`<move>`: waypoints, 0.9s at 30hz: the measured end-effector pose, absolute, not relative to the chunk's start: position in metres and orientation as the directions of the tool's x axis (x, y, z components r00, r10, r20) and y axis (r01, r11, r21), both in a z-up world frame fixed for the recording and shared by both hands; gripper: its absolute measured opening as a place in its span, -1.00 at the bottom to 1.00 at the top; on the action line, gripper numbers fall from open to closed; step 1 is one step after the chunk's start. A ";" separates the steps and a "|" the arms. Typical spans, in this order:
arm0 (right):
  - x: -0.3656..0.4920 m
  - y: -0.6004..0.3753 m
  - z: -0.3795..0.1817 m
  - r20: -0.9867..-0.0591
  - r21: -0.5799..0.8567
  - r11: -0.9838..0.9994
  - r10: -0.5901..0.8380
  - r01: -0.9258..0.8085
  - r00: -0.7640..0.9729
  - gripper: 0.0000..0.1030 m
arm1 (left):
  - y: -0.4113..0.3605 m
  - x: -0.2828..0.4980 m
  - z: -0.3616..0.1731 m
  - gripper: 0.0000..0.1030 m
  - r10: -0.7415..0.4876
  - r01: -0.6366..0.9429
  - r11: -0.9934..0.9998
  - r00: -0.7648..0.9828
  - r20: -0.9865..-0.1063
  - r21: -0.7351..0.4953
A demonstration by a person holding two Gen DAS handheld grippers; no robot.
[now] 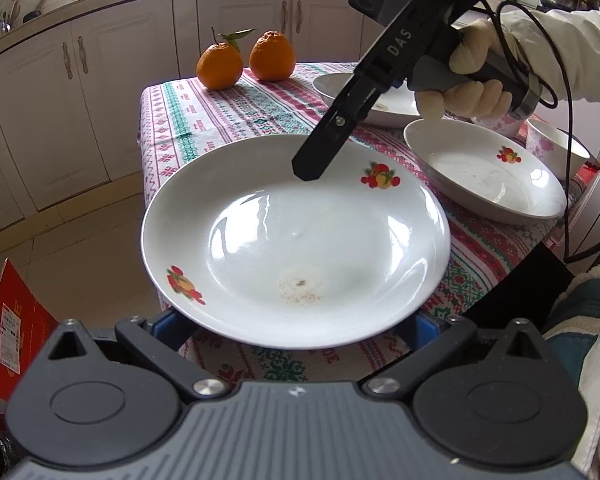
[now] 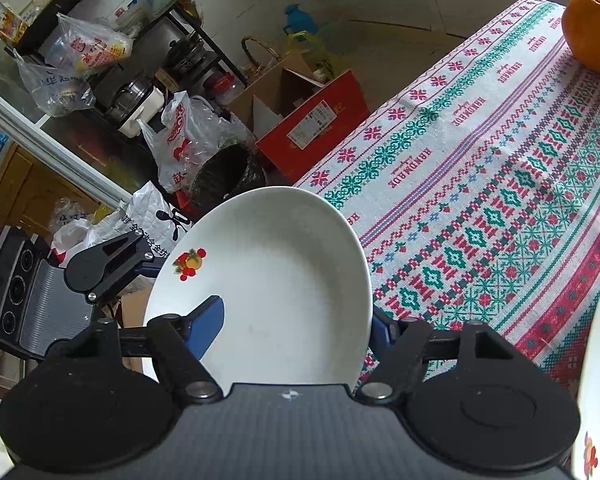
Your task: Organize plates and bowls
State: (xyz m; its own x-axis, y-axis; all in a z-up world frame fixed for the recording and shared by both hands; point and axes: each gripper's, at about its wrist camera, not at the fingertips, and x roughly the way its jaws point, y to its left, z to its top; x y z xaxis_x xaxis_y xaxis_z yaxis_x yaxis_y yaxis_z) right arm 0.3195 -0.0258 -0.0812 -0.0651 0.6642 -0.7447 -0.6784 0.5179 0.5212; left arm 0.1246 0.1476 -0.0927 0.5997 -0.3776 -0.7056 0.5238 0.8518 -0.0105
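A white deep plate (image 1: 300, 240) with fruit prints hangs over the near left corner of the patterned tablecloth (image 1: 228, 120). My left gripper (image 1: 296, 326) has it by the near side, with both blue pads tucked under the rim, one on each side of the bowl. My right gripper (image 1: 310, 168) comes in from the upper right in a gloved hand (image 1: 476, 76). In the right wrist view the same plate (image 2: 284, 280) sits in my right gripper (image 2: 294, 326), one blue pad on its inner face and the other behind its edge. The left gripper (image 2: 140, 272) meets the rim opposite.
A second fruit-print plate (image 1: 484, 176) and a third plate (image 1: 340, 88) lie on the right half of the table, with flowered bowls (image 1: 556, 148) beyond. Two oranges (image 1: 224, 66) stand at the far edge. A red box (image 1: 16, 332) and bags (image 2: 180, 140) crowd the floor on the left.
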 end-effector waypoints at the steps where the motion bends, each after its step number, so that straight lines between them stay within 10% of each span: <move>1: 0.319 -0.027 -0.081 -0.745 0.521 0.520 0.664 -0.677 -0.064 0.51 | 0.147 0.125 -0.092 0.98 -0.379 0.525 0.851 0.600 -0.705 -0.010; 27: 0.374 -0.057 -0.061 -0.756 0.438 0.594 0.650 -0.675 0.081 0.52 | 0.132 0.204 -0.088 0.98 -0.407 0.596 0.802 0.591 -0.696 0.037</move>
State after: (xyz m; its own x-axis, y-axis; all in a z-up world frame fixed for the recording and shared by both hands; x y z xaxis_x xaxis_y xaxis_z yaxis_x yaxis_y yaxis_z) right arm 0.3744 -0.0566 -0.0610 0.0805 0.6496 -0.7560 -0.6747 0.5938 0.4384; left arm 0.2041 0.1317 -0.0878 0.5912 -0.4069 -0.6964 0.5959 0.8022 0.0372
